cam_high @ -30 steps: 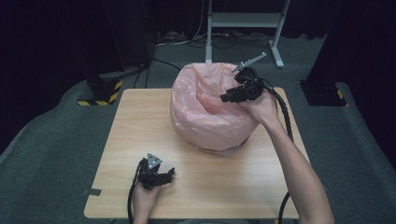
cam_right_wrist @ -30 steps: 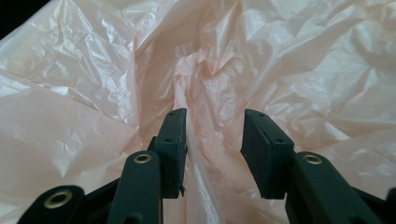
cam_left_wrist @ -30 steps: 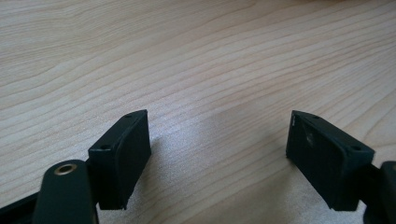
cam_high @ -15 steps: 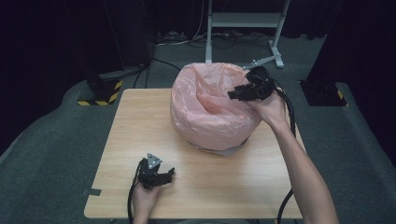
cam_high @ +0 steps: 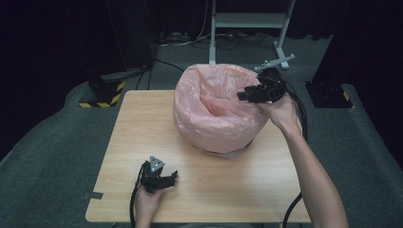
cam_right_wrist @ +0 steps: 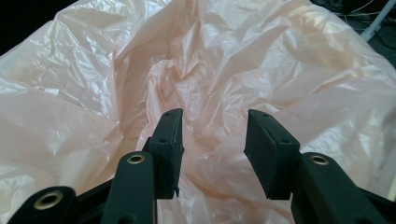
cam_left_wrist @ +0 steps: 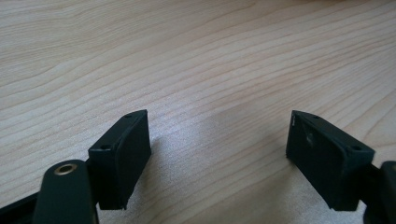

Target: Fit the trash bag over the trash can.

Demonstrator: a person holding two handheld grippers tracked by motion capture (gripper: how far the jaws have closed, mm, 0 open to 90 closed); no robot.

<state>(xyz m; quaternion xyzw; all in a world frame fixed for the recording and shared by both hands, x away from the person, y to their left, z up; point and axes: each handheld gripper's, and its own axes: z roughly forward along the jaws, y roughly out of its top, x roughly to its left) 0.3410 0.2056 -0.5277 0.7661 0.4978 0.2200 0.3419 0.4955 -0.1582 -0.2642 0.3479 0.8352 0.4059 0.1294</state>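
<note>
— Pink and crinkly, what is that big puffy thing?

— That is a pink plastic bag (cam_high: 216,111). It sits on the far right part of the wooden table (cam_high: 142,123), with its mouth open at the top.

— Where is the right gripper (cam_high: 243,95)?

— It is up at the right side of the bag's rim, pointing in over the opening. In the right gripper view its jaws are a little apart, with only crumpled bag behind them and nothing between them.

— And the left gripper (cam_high: 166,178)?

— It is low at the near edge of the table, well apart from the bag. Its jaws are wide apart over bare wood, holding nothing.

— What is behind the table?

— A dark floor, some cables and a grey metal stand (cam_high: 247,21).
</note>
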